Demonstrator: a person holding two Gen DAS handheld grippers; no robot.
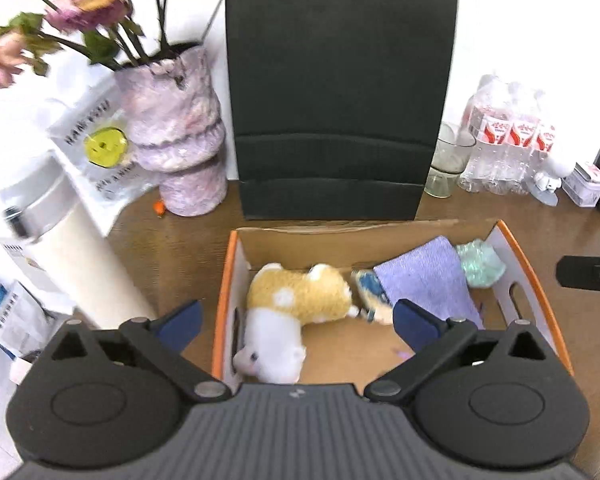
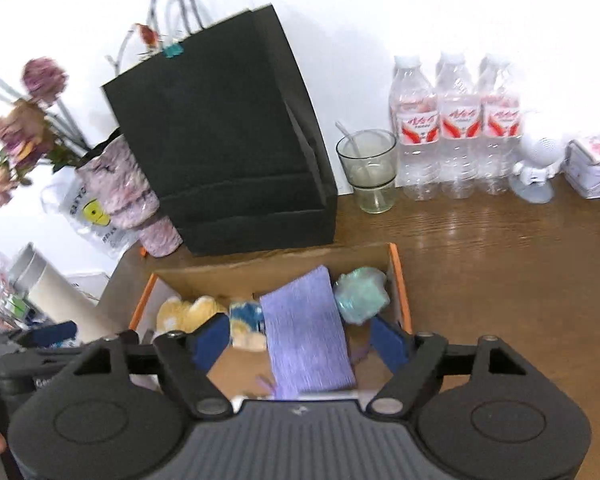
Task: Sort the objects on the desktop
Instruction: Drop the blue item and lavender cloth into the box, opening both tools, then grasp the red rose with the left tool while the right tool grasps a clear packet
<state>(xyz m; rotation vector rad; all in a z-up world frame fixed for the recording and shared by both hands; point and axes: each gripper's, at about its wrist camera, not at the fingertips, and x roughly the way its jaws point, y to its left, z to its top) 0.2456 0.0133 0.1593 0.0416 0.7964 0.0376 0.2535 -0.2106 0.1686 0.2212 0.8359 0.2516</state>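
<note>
Both claws are held spread wide with nothing gripped: the left claw (image 1: 296, 318) above the yellow-and-white plush hamster (image 1: 296, 300), the right claw (image 2: 300, 344) above the folded lilac cloth (image 2: 306, 332). Both items are seen lying inside the orange-edged cardboard box (image 1: 222, 280) (beside a mint-green crumpled bundle (image 2: 362, 294)) on the brown wooden tabletop (image 2: 500, 264).

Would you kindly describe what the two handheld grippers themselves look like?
Both match: the left gripper and right gripper have a ribbed grey body, two round black discs, black linkage arms with silver pivot pins, and dark blue finger pads. No cables or sleeves show.
</note>
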